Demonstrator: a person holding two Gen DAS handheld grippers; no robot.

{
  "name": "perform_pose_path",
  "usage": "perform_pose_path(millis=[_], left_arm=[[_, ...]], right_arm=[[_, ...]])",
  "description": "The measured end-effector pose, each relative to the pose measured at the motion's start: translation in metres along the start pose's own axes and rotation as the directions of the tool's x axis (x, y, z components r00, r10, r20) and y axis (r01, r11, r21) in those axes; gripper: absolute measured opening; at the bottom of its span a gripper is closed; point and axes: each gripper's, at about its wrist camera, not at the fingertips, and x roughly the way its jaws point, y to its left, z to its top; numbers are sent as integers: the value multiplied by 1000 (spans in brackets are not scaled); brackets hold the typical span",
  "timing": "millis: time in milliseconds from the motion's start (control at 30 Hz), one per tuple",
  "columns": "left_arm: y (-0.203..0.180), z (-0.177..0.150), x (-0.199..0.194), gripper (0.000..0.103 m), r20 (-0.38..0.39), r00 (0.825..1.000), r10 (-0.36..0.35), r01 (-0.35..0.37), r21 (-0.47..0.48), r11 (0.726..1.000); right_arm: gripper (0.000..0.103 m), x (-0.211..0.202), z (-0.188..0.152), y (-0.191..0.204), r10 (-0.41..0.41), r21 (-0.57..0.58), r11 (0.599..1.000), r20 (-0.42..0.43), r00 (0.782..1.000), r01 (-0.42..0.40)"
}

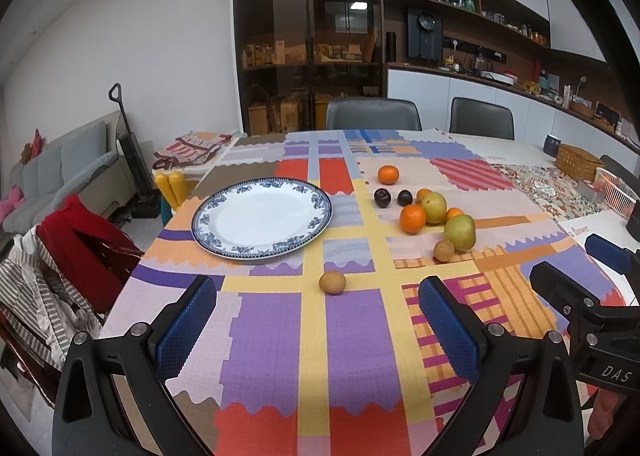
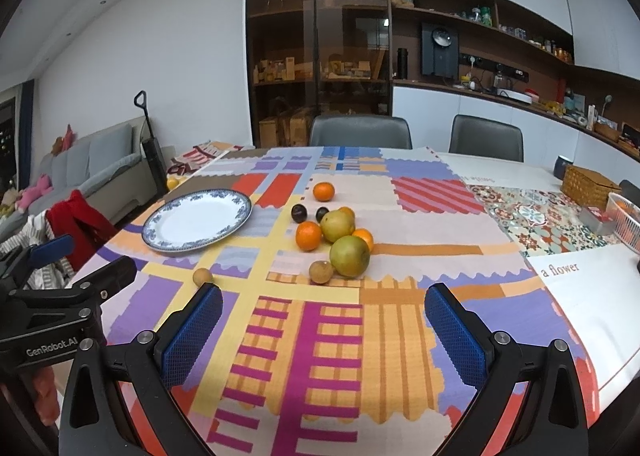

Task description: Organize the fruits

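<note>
A white plate with a blue rim lies empty on the patchwork tablecloth. To its right is a cluster of fruit: oranges, one orange apart at the back, two dark plums, two green pears, and a small brown fruit. Another brown fruit lies alone, nearer. My left gripper is open and empty, just short of that fruit. My right gripper is open and empty, short of the cluster.
Two grey chairs stand at the far side. A wicker basket, a dark mug and a pink mesh basket sit at the right. A chair with red and striped clothes stands at the left edge.
</note>
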Motion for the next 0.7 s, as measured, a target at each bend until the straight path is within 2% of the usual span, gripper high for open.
perform_pose_path(millis=[333, 500, 700], left_arm=[[2, -5, 36, 102, -53, 998, -40, 41, 20, 999], [2, -2, 57, 96, -80, 995, -66, 68, 21, 997], [1, -1, 81, 83, -108, 991, -72, 76, 30, 997]], right_arm=[[100, 31, -2, 7, 12, -29, 999, -49, 999, -14], [94, 48, 2, 9, 16, -37, 999, -58, 998, -18], [87, 75, 6, 12, 32, -36, 999, -95, 995, -36]])
